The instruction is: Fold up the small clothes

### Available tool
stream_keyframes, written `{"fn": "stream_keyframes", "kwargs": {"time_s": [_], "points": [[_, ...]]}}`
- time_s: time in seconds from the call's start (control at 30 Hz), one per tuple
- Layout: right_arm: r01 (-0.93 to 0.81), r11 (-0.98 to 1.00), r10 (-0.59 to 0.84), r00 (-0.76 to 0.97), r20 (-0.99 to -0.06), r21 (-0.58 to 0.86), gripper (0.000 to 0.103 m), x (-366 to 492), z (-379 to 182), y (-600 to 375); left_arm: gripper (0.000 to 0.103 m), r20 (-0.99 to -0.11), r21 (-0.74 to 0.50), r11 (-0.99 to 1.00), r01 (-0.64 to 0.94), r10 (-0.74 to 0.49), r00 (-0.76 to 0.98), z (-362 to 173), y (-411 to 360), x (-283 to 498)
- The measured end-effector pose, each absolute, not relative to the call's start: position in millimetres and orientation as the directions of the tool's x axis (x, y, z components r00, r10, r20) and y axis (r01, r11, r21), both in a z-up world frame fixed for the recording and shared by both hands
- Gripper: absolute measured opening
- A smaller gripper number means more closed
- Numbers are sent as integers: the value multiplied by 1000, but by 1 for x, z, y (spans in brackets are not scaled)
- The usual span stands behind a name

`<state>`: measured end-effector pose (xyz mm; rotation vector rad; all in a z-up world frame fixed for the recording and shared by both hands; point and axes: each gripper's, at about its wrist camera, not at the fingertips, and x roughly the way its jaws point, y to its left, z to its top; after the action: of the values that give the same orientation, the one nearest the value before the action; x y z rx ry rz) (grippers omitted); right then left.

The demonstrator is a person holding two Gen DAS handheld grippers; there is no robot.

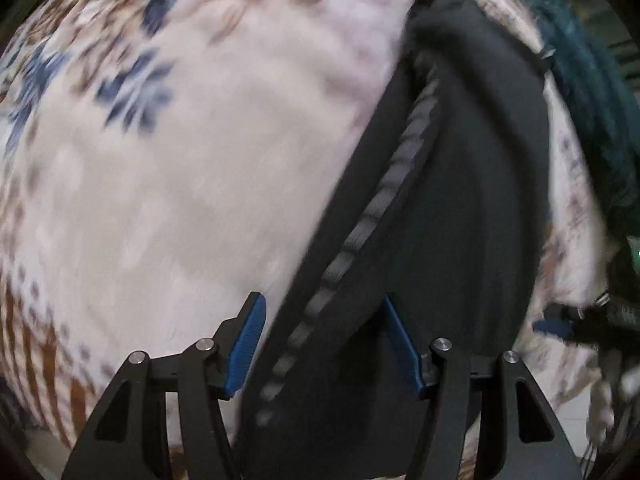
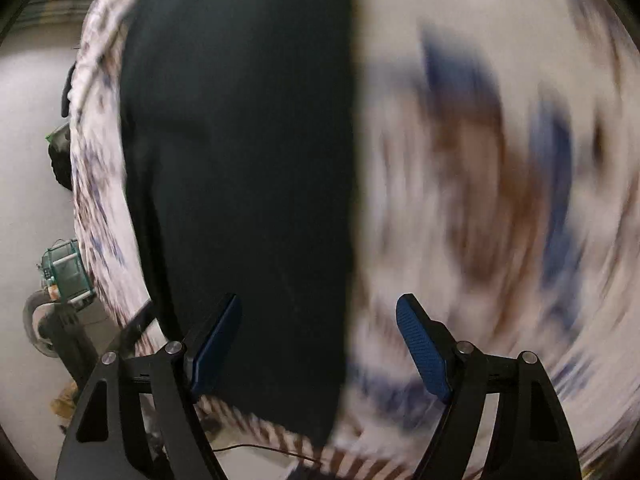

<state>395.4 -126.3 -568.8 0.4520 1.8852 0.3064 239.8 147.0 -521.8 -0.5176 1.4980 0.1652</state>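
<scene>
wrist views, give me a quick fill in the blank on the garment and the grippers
1. The garment lying on the patterned cloth is ____ in colour.
2. The pads of the right gripper are ____ in colour.
3. The left gripper has its jaws ____, with the garment between them.

Missing words: black; blue; open

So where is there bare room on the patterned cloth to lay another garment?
The patterned cloth is bare left of the black garment. Its far right edge is crowded by a teal garment. Both views are blurred.
</scene>
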Motion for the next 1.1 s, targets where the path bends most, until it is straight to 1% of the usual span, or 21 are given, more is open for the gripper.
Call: {"fn": "stream_keyframes", "kwargs": {"time_s": [0.07, 0.13, 0.27, 0.3, 0.37, 0.47, 0.5, 0.53, 0.57, 0.6, 0.63, 0.67, 0.7, 0.73, 0.77, 0.83, 0.9, 0.93, 1.0, 1.07, 1.1], "points": [[226, 880, 472, -314, -824, 418, 82, 363, -582, -126, 57, -987, -155, 865, -477, -155, 38, -531, 160, 224], [268, 868, 489, -311, -815, 418, 82, 338, -591, -123, 59, -983, -175, 819, -547, -171, 58, -524, 180, 215], [262, 872, 479, -279, -832, 414, 82, 310, -590, -111, 57, -989, -138, 854, -501, -94, 111, -493, 187, 230], [259, 877, 468, -264, -843, 405, 82, 307, -589, -112, 57, -983, -167, 862, -478, -110, 144, -486, 186, 238], [266, 878, 459, -227, -859, 399, 82, 304, -585, -109, 57, -959, -260, 870, -418, -184, 214, -479, 180, 263], [319, 868, 444, -157, -882, 380, 81, 292, -579, -106, 57, -931, -341, 890, -303, -277, 236, -487, 164, 305], [343, 855, 452, -130, -883, 388, 78, 288, -577, -107, 54, -928, -350, 900, -261, -294, 230, -491, 159, 317], [369, 838, 464, -97, -881, 401, 75, 283, -575, -105, 31, -922, -358, 913, -195, -314, 225, -498, 150, 333], [385, 827, 470, -79, -879, 408, 70, 280, -576, -103, 13, -922, -358, 921, -150, -325, 209, -504, 146, 341], [409, 809, 485, -56, -873, 424, 70, 276, -578, -99, 4, -921, -362, 924, -126, -334, 200, -509, 144, 344], [420, 798, 494, -44, -868, 433, 69, 276, -580, -92, 4, -920, -366, 923, -120, -339, 198, -513, 146, 348], [423, 801, 482, -36, -875, 424, 64, 274, -581, -90, 4, -921, -357, 926, -126, -327, 210, -513, 154, 348], [422, 817, 450, -38, -892, 394, 40, 272, -583, -88, 4, -919, -354, 924, -144, -315, 235, -512, 166, 346], [433, 827, 417, -41, -908, 360, 25, 268, -586, -86, 4, -918, -361, 919, -162, -319, 235, -513, 177, 344], [462, 814, 414, -32, -910, 354, 18, 263, -589, -89, 4, -918, -370, 910, -187, -328, 224, -516, 189, 335], [494, 788, 430, -16, -903, 367, 18, 258, -592, -93, 4, -916, -384, 903, -192, -346, 205, -522, 196, 329], [477, 799, 427, -24, -904, 366, 18, 259, -591, -89, 5, -918, -376, 910, -174, -341, 202, -517, 192, 336], [471, 804, 427, -31, -904, 363, 18, 259, -590, -89, 8, -916, -384, 907, -175, -350, 199, -515, 190, 337], [474, 799, 437, -36, -899, 369, 19, 262, -585, -85, 10, -913, -396, 897, -195, -362, 186, -510, 190, 337], [481, 800, 434, -49, -900, 359, 20, 259, -578, -90, 16, -893, -442, 869, -223, -404, 197, -501, 193, 324], [484, 797, 438, -49, -897, 362, 20, 254, -573, -90, 23, -888, -454, 862, -225, -416, 198, -499, 193, 317]]}}
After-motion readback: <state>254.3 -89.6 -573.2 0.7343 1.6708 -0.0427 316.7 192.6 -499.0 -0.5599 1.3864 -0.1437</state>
